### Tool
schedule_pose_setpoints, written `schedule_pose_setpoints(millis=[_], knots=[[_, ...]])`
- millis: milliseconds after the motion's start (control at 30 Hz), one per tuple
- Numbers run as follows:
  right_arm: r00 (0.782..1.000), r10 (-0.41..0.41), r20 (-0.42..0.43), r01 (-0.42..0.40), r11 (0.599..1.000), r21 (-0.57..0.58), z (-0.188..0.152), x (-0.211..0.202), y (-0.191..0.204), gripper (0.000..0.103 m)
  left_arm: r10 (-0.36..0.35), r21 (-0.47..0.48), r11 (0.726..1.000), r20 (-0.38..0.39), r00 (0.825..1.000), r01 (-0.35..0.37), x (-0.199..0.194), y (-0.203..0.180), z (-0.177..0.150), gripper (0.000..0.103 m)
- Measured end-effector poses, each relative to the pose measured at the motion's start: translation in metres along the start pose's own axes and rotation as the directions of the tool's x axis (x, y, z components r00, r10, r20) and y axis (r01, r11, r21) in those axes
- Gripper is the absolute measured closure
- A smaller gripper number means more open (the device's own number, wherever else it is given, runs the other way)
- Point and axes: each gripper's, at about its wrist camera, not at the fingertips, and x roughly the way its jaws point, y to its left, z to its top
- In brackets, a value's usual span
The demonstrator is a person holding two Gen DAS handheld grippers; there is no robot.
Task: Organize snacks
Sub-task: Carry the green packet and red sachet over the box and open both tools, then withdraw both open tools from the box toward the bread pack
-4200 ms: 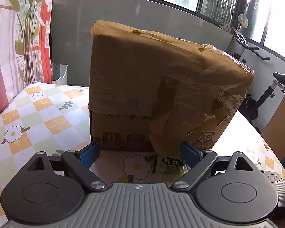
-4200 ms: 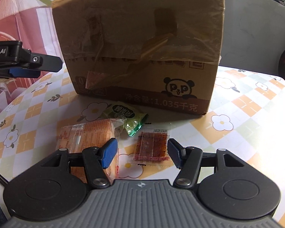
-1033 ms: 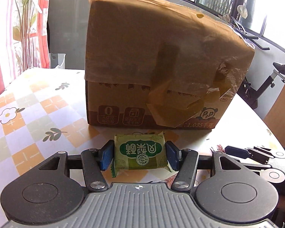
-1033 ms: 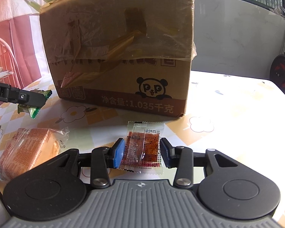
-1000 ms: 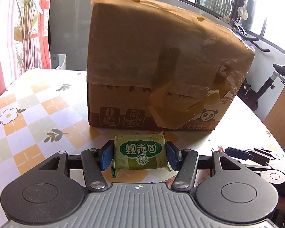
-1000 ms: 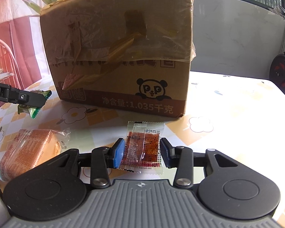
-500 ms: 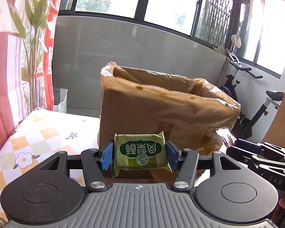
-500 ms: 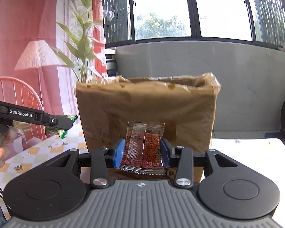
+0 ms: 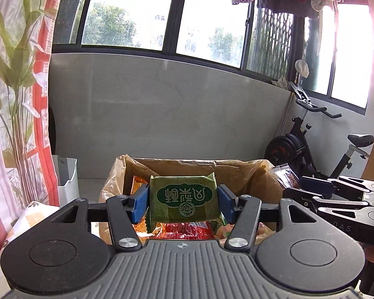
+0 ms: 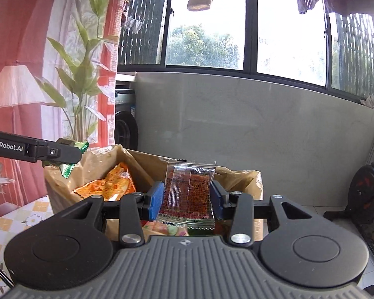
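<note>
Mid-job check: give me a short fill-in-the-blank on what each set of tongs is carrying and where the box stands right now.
1. The left tongs are shut on a ____ snack packet.
2. The right tongs grip a clear sachet with ____ contents.
3. The cardboard box below both is ____ at the top.
4. Inside the box lies an ____ snack bag.

Missing words: green; red; open; orange

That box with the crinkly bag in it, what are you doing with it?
A person is tidying snacks into the cardboard box. The left gripper grips a green snack packet, and the right gripper grips a clear packet of red snack. Both hang above the open box, where orange packets already lie.
</note>
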Motion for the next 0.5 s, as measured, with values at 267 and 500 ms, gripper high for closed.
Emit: schedule_pose_setpoints(millis=[267,500], knots=[[0.992,-0.033,-0.122,0.036,0.999,0.017,-0.011,0.033,-0.016,0.053,-0.004,0.06,0.998,-0.08,0.997,0.009,0.053,-0.013,0.006,0.023],[0.995,0.006,-0.102,0.001,0.997,0.073,-0.011,0.016,-0.021,0.045,0.003,0.055,0.999,-0.087,0.996,0.002,0.041,-0.003,0.008,0.02]])
